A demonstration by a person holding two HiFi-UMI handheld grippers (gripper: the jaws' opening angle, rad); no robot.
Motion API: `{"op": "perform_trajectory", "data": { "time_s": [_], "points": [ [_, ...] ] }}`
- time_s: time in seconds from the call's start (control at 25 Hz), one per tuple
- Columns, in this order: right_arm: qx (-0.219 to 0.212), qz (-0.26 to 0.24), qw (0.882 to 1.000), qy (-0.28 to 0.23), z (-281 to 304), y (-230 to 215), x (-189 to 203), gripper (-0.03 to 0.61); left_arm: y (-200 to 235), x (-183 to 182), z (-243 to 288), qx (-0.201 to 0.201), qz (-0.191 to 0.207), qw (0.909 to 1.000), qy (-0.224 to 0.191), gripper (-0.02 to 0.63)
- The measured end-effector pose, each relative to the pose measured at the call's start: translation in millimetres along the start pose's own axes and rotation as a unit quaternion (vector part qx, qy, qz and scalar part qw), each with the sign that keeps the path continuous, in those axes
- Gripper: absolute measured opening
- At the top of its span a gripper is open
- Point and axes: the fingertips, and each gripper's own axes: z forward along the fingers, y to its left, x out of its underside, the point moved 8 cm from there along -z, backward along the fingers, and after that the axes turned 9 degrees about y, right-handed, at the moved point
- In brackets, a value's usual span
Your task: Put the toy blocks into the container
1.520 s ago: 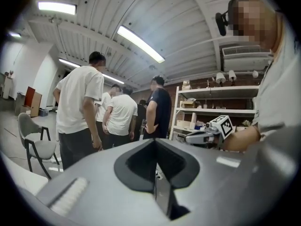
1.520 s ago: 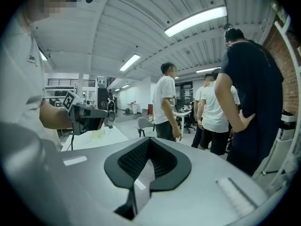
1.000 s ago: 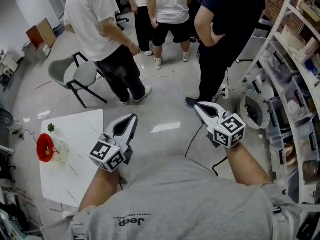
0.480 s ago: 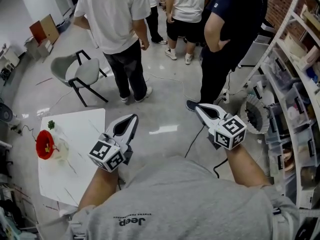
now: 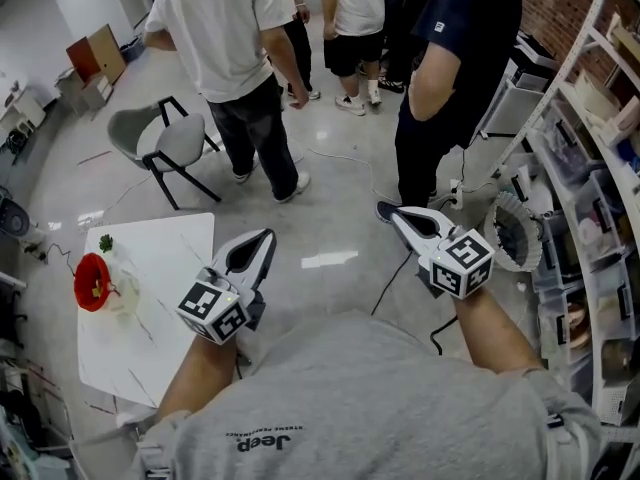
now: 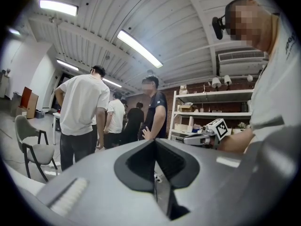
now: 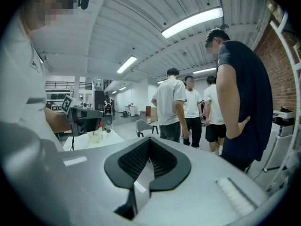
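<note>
Currently the left gripper [image 5: 266, 235] and right gripper [image 5: 394, 212] are hovering empty, jaws together, well apart from the white table [image 5: 170, 268] at left carrying a red container [image 5: 91, 280]. Any blocks there are too small to tell, but probably light and stiff, best pinched across flat sides.

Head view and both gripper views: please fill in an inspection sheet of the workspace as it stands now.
Surface: white table at lower left, to the left of both grippers.
Job's things: a red bowl-like thing near the table's left edge, possibly the container; no toy blocks made out.
Clutter: a pale clear item beside the red thing; a small green bit near the table's far corner.
Grippers: left gripper and right gripper both shut, empty, held over the floor.
Cables: black cable on the floor below the right gripper; white cable near the people.
Surroundings: standing people, grey chair, shelving at right.
</note>
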Motion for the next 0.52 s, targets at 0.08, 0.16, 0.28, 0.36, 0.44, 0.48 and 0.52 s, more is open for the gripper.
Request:
{"op": "perform_trajectory", "data": {
  "time_s": [0.08,0.16,0.28,0.36,0.44,0.48,0.52],
  "points": [
    [-0.003,-0.003,1.000,-0.001,0.5,-0.4,-2.1,0.002,-0.2,-1.1,-1.0,-0.002,0.000,1.0000,-0.001,0.058],
    [-0.005,-0.005,1.000,-0.001,1.3,-1.4,-3.8,0.002,-0.2,-2.0,-0.8,-0.003,0.001,1.0000,-0.003,0.058],
    [-0.007,-0.007,1.000,-0.002,1.4,-3.4,-5.4,0.002,-1.0,-3.0,0.5,-0.004,0.002,1.0000,-0.003,0.058],
    [-0.008,-0.007,1.000,-0.002,1.5,-4.2,-5.5,0.002,-1.2,-3.5,0.8,-0.005,0.002,1.0000,-0.003,0.058],
    [-0.008,-0.006,1.000,-0.002,2.0,-4.8,-5.8,0.002,-0.6,-4.3,0.8,-0.005,0.001,1.0000,-0.004,0.058],
    [-0.009,-0.006,1.000,-0.002,2.4,-5.2,-6.3,0.002,-0.1,-4.8,0.8,-0.005,0.001,1.0000,-0.004,0.058],
    [-0.009,-0.006,1.000,-0.002,2.9,-5.5,-6.8,0.002,0.5,-5.3,0.9,-0.005,0.001,1.0000,-0.004,0.058]
  ]
}}
